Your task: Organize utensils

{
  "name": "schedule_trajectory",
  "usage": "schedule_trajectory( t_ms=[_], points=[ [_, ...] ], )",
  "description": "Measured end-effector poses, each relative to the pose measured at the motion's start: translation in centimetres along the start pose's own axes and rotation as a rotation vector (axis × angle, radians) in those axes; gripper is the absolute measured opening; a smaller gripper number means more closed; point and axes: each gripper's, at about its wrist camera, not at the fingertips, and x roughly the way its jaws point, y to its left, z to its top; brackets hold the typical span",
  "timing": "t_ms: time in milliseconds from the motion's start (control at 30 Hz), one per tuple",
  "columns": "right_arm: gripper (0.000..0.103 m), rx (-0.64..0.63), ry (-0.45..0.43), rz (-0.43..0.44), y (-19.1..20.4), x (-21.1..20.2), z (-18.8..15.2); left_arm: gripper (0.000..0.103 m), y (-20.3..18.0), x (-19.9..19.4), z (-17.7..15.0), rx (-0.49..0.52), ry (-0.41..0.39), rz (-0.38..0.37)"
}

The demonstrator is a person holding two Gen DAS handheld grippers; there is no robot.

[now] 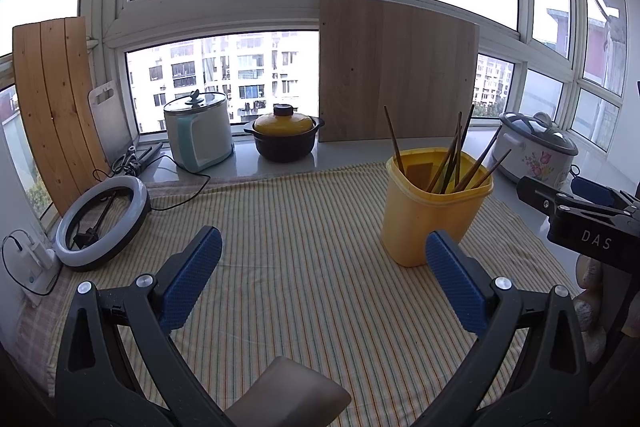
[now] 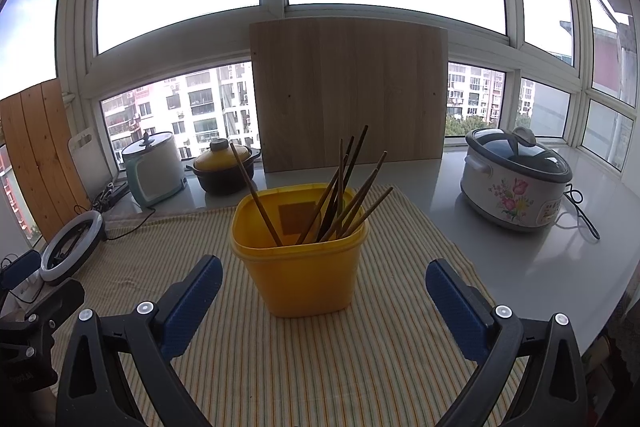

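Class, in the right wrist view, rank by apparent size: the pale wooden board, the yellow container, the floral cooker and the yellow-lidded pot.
1. pale wooden board
2. yellow container, though nearness enlarges it
3. floral cooker, close to the container, so unsure
4. yellow-lidded pot

Left wrist view: low over the striped cloth [image 1: 304,227], facing the window, yellow container [image 1: 432,207] right of centre. Right wrist view: nearer, container [image 2: 300,259] centred. Shared: cloth, container, wooden board [image 1: 396,67].
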Motion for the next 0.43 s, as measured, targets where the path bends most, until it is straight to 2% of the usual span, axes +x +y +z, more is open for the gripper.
schedule_trajectory(
  t_ms=[433],
  points=[
    [0.103,0.001,0.010,-0.002,0.06,0.21,-0.29,0.103,0.09,0.08,-0.29,0.022,-0.010,0.022]
  ],
)
